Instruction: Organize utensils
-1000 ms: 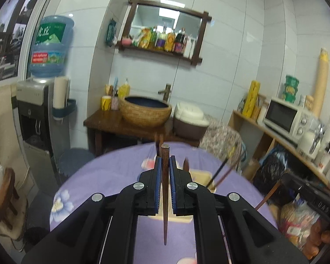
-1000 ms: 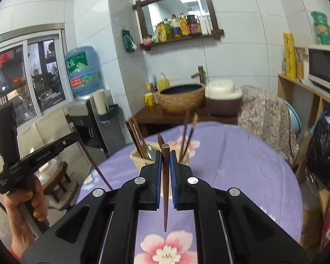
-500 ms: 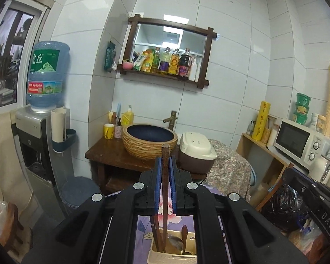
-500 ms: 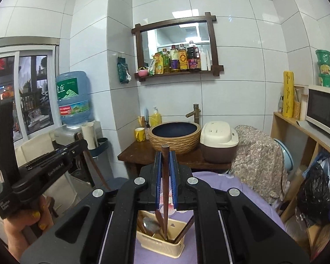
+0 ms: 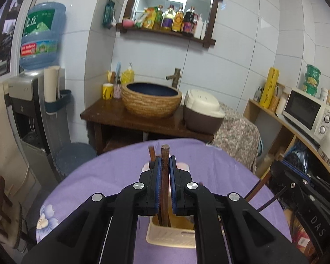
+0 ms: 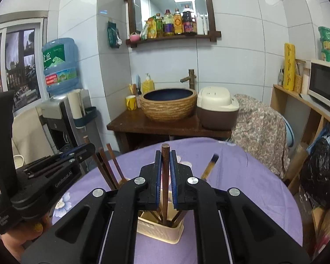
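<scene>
On the purple flowered tablecloth [image 5: 112,171] stands a cream utensil holder [image 5: 171,237] with several brown chopsticks leaning in it. My left gripper [image 5: 165,160] is shut on an upright brown chopstick [image 5: 165,148]. The chopstick's lower end reaches into the holder's mouth. In the right wrist view my right gripper [image 6: 165,154] is shut on another brown chopstick [image 6: 165,147], whose tip also dips into the holder [image 6: 160,231]. Other chopsticks [image 6: 109,167] and a dark-tipped handle [image 6: 211,164] stick out of it. The left gripper [image 6: 89,150] sits just to the left, held by a hand [image 6: 17,239].
Behind the round table are a dark wooden stand [image 5: 129,116] with a woven basin [image 5: 151,99] and a rice cooker [image 5: 203,112]. A water dispenser [image 5: 30,114] and a bin [image 5: 76,158] stand at the left. A shelf with a microwave [image 5: 305,110] runs along the right.
Both grippers moved forward over the cream holder and then came down. Their chopsticks, first hanging above the cloth, now reach into the holder.
</scene>
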`<state>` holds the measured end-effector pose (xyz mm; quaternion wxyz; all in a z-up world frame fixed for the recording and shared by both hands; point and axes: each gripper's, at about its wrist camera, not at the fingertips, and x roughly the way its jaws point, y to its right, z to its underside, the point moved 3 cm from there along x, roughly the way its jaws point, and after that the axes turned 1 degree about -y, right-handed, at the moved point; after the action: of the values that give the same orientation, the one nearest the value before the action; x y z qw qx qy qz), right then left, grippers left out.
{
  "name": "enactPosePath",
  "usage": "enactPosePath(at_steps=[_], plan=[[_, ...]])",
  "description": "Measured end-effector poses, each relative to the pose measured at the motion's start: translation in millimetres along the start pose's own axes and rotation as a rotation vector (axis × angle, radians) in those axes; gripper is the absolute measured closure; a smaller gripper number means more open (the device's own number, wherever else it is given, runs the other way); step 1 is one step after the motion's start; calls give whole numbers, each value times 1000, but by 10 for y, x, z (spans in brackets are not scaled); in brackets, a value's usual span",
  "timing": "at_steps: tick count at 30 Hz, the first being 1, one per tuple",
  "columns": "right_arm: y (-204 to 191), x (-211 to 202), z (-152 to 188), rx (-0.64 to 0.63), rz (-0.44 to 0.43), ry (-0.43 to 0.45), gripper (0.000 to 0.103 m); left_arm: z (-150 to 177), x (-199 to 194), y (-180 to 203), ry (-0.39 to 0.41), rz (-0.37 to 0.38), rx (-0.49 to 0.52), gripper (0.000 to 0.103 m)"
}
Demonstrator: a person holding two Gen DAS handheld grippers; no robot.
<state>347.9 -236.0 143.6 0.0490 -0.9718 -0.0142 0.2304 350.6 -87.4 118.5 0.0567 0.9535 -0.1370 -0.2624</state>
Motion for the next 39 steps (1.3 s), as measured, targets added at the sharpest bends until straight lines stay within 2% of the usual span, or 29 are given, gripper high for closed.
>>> enactPosePath(at_steps=[3,6,8,9,11,12,13,15,17,19,21,22,25,28,31,35,39], plan=[[-11,2,53,-26,21,17,94,113,62,-15,-24,0,7,95],[-18,5,54,-24,16,25,94,137,75,-11,-16,-18,24,95],[-24,-14,50,-40,24,40,93,125,51,-7,-20,-1,20,95],[-30,-39,50,-51,26,54,87,123,34,-3,-16,5,17,95],[-43,-113,50,-58,8,79,67,125,-28,19,-1,6,30,94],[-44,-196,58,-59,5,106,51,134,-95,29,16,4,45,89],[-39,-272,63,-62,15,135,41,144,-152,38,30,3,55,83],[-38,-415,80,-72,23,177,35,186,-324,18,73,-2,66,44],[-43,-572,125,-82,12,210,28,245,-507,-34,130,-16,61,31],[-53,-728,192,-91,23,242,17,344,-720,-105,170,-17,66,24],[-78,-912,305,-107,29,281,11,435,-866,-162,202,-21,59,7],[-99,-997,381,-119,24,293,6,496,-954,-195,227,-20,55,5],[-158,-1233,705,-152,8,310,6,746,-1167,-266,268,-25,62,5],[-214,-1429,1153,-165,-8,302,6,1050,-1320,-312,273,-43,78,5],[-288,-1581,1613,-197,13,292,6,1364,-1486,-325,276,-51,83,5],[-355,-1721,2174,-208,27,253,6,1796,-1665,-358,244,-62,44,5],[-385,-1916,2615,-199,57,229,6,2148,-1888,-408,257,-87,-1,5]])
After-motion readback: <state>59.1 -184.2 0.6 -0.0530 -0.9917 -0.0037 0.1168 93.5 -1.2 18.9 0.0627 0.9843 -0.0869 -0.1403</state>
